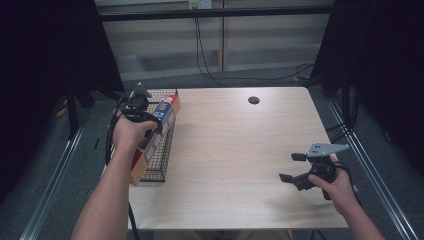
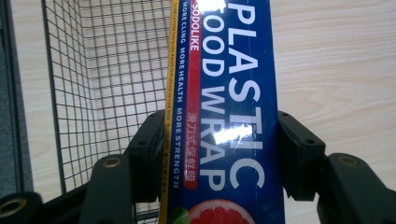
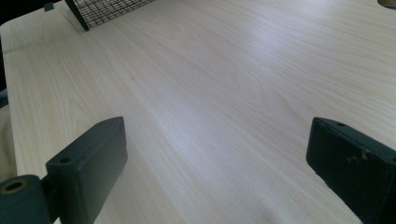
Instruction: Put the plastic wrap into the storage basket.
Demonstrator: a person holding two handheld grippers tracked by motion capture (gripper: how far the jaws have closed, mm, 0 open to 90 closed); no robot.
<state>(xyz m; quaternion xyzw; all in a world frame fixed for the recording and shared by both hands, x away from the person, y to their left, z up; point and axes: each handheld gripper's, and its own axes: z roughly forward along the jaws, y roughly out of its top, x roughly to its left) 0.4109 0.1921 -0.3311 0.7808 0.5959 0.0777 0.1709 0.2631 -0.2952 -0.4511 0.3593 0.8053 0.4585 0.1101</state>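
1. High view: left gripper (image 1: 141, 111) clamps a blue plastic wrap box (image 1: 156, 135) lying lengthwise over the black wire basket (image 1: 161, 159) at the table's (image 1: 235, 150) left edge.
2. Right gripper (image 1: 292, 167), jaws apart, holds nothing above the near right tabletop.

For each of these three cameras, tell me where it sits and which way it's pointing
High view: above the person's side, facing forward and down on the table; both forearms, left gripper, right gripper.
Left gripper view: rides the left gripper, looking along jaws shut on the plastic wrap box, wire basket beside it.
Right gripper view: rides the right gripper, looking low across bare tabletop between open jaws.
Shared: all show the basket and table.
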